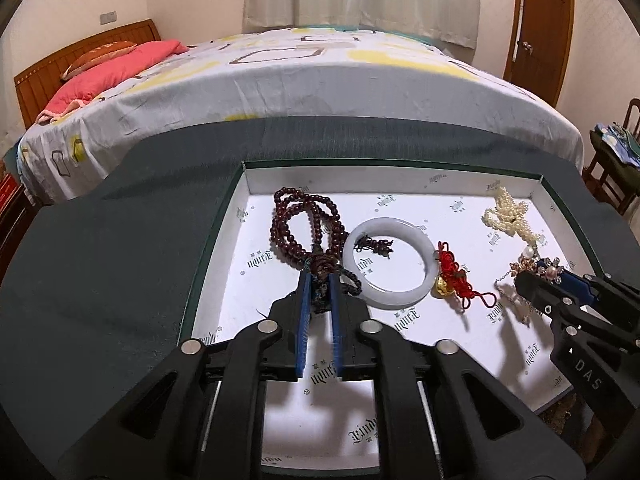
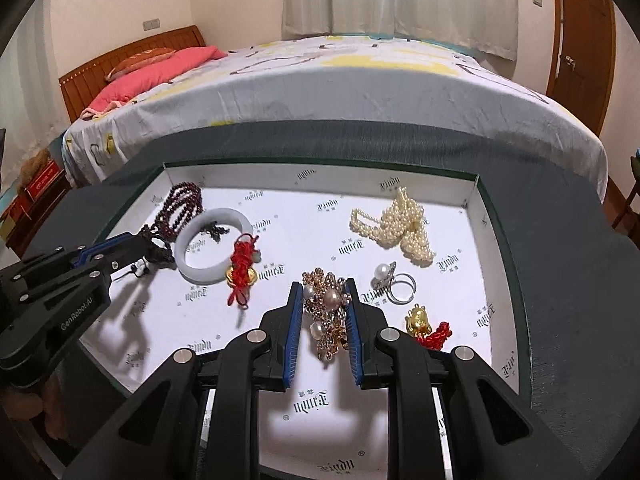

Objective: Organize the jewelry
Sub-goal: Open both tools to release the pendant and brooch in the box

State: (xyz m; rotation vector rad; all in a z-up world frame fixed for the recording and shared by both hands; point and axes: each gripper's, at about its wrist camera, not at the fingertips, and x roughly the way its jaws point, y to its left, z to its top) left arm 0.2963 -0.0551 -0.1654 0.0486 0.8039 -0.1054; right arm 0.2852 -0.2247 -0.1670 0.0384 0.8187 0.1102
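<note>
2 grippers work the tray (image 2: 472, 196): the left gripper (image 1: 320, 280) pinches the bead necklace's knot (image 1: 320, 266), the right gripper (image 2: 322, 292) narrowly brackets the lengthwise brooch (image 2: 328, 312).

L gripper (image 1: 319, 280) had its blue pads closed on the knotted tassel end of the dark red bead necklace (image 1: 306, 222), inside the white-lined tray (image 1: 400, 184). Beads lay looped just beyond the tips. Pale bangle (image 1: 390, 258) sat just right of it, w/ a red knot charm (image 1: 456, 274) touching its right edge. Pearl strand (image 1: 506, 212) lay near the far right corner. R gripper (image 1: 538, 280) came in from the right, tips at a pearl brooch (image 1: 540, 266); its grip couldn't be made out.
</note>
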